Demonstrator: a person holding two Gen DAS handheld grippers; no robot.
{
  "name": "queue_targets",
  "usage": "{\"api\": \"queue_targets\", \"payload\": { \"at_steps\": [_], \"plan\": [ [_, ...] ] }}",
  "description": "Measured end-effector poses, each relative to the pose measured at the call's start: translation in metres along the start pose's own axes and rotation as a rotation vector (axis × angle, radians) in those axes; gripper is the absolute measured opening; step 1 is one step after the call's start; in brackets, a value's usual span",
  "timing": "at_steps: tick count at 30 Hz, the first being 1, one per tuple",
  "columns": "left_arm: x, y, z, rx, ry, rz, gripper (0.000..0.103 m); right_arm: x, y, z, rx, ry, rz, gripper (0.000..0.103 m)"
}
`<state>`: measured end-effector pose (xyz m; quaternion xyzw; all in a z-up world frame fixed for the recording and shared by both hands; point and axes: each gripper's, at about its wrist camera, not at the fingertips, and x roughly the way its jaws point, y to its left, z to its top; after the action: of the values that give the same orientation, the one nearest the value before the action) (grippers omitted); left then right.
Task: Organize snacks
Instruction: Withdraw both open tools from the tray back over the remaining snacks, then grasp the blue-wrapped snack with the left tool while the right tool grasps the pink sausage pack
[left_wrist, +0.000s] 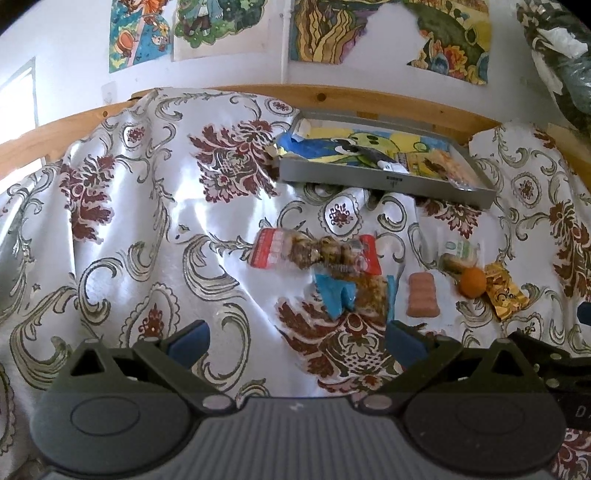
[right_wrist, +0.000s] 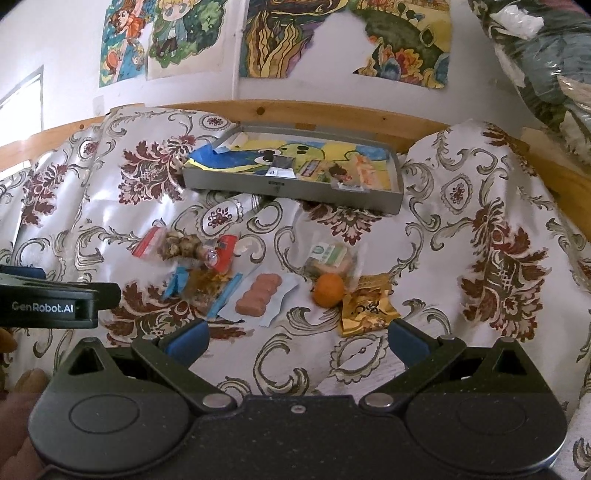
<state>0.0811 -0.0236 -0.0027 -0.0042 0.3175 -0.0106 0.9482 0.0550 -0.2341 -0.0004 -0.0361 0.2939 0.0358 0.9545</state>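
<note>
Both grippers, left (left_wrist: 297, 338) and right (right_wrist: 297, 338), hung with jaws apart and empty. The grey tray (right_wrist: 295, 194), well ahead of the jaws, already held a few packets at its right end. Judged partly done: five snacks lay loose on the patterned cloth (right_wrist: 461, 229) between jaws and tray. The red-ended nut packet (left_wrist: 317, 253) lay crosswise to the left jaws; the pink wafer bar (right_wrist: 258, 294) ran diagonally; the orange ball (right_wrist: 328, 290) had no long axis.

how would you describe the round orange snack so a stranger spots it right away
Start at the grey tray at the back of the patterned cloth, then look nearer, at the loose snacks. The orange ball touches a crinkled gold wrapper; it is the only round, unwrapped item.
</note>
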Motion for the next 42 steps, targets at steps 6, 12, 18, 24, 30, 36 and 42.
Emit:
{"api": "queue_targets", "payload": {
  "at_steps": [6, 12, 18, 24, 30, 36, 42],
  "plan": [
    [0.006, 0.002, 0.003, 0.004, 0.017, -0.004, 0.103, 0.007, -0.001, 0.001, 0.011, 0.02, 0.008, 0.102],
    [0.014, 0.005, 0.007, 0.003, 0.026, -0.005, 0.103, 0.015, -0.002, 0.005, 0.013, 0.029, 0.027, 0.102],
    [0.023, 0.003, 0.017, 0.021, 0.025, -0.014, 0.103, 0.027, -0.002, 0.018, -0.011, 0.013, 0.048, 0.102],
    [0.037, 0.004, 0.03, 0.018, 0.03, -0.027, 0.103, 0.042, -0.007, 0.031, -0.027, 0.002, 0.073, 0.102],
    [0.055, 0.007, 0.04, -0.004, 0.046, -0.038, 0.103, 0.061, -0.01, 0.038, -0.094, -0.007, 0.138, 0.102],
    [0.075, 0.006, 0.047, -0.007, 0.08, -0.057, 0.103, 0.085, -0.012, 0.035, -0.102, 0.02, 0.154, 0.1],
    [0.098, -0.002, 0.052, 0.003, 0.127, -0.102, 0.103, 0.103, -0.007, 0.032, -0.095, 0.07, 0.203, 0.086]
  ]
}}
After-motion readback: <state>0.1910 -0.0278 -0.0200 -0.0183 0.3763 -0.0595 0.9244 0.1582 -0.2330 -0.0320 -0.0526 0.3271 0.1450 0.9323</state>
